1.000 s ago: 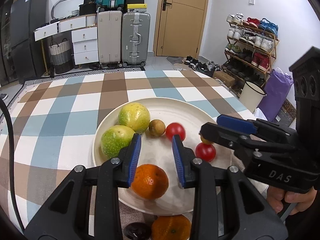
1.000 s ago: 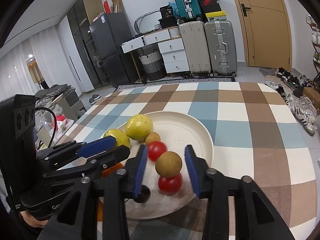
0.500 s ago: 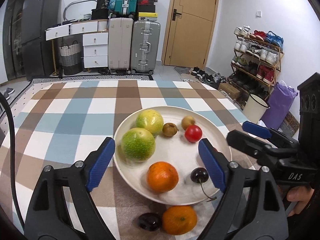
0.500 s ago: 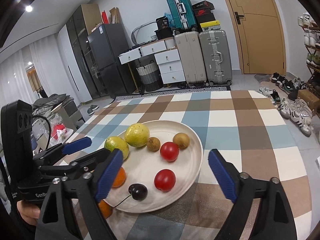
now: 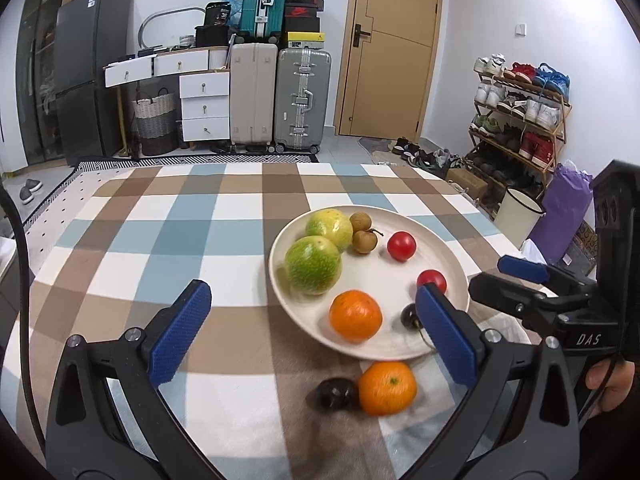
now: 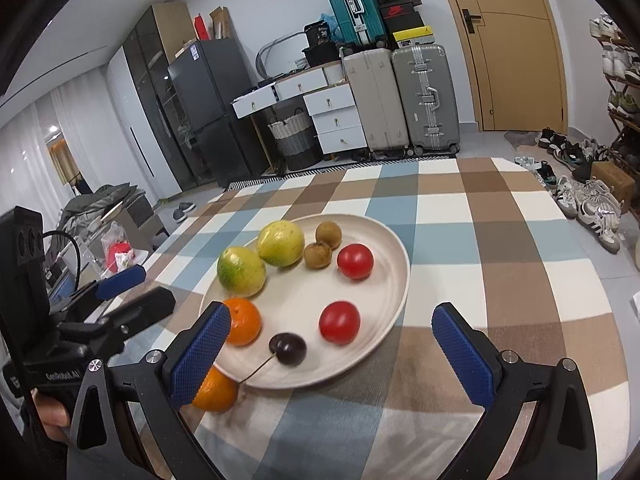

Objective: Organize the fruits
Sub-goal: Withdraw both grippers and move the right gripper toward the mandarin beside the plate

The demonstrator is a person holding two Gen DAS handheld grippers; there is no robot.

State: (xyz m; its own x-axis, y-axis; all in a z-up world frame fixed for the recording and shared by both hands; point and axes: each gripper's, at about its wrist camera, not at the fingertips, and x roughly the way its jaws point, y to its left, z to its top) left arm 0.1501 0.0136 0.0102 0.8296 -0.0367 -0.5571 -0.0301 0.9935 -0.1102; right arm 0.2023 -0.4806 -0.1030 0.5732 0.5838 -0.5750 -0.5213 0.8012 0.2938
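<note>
A cream plate (image 5: 372, 276) (image 6: 384, 280) on the checked tablecloth holds two green-yellow fruits (image 5: 313, 265), two brown longans (image 5: 364, 241), two red tomatoes (image 6: 339, 322), an orange (image 5: 355, 315) and a dark cherry (image 6: 287, 349). Another orange (image 5: 387, 388) and a dark cherry (image 5: 335, 393) lie on the cloth just in front of the plate. My left gripper (image 5: 312, 338) is open and empty, near the plate's front-left edge. My right gripper (image 6: 330, 354) is open and empty, over the plate's near edge.
The checked tablecloth (image 5: 192, 232) covers the table. Suitcases (image 5: 302, 100), white drawers (image 5: 204, 106) and a dark fridge (image 5: 86, 76) stand behind it. A shoe rack (image 5: 516, 116) and a white bucket (image 5: 520, 214) stand to the right.
Both grippers were nearly shut over the plate, then opened wide, leaving a cherry and a longan there. They pulled back; the left one shifted left.
</note>
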